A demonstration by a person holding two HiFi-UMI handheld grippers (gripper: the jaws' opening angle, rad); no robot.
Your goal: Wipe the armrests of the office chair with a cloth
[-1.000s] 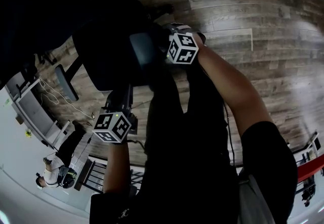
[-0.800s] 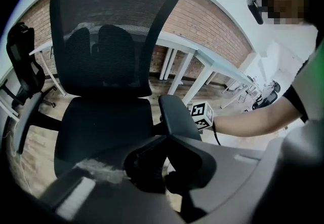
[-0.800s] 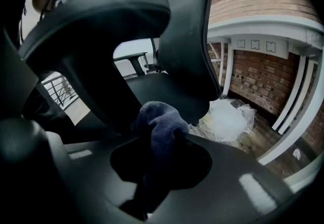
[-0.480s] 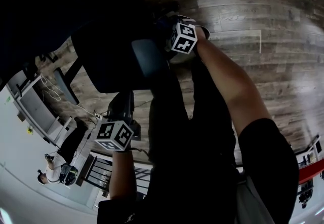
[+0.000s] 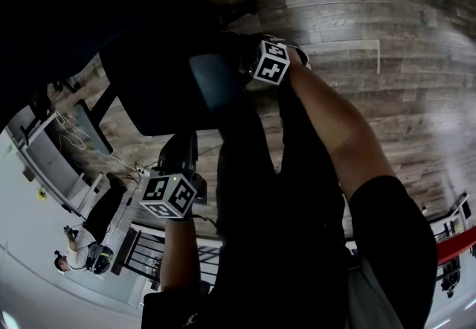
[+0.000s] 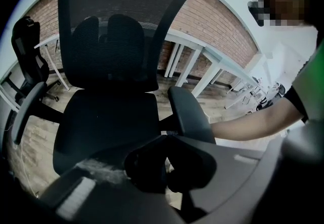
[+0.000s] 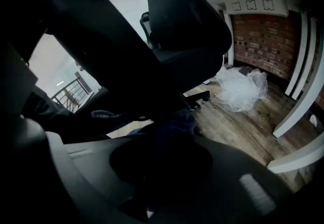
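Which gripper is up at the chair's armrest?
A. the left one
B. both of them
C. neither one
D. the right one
D: in the head view the right gripper sits at the armrest with the cloth in its jaws, while the left gripper hangs apart from the chair.
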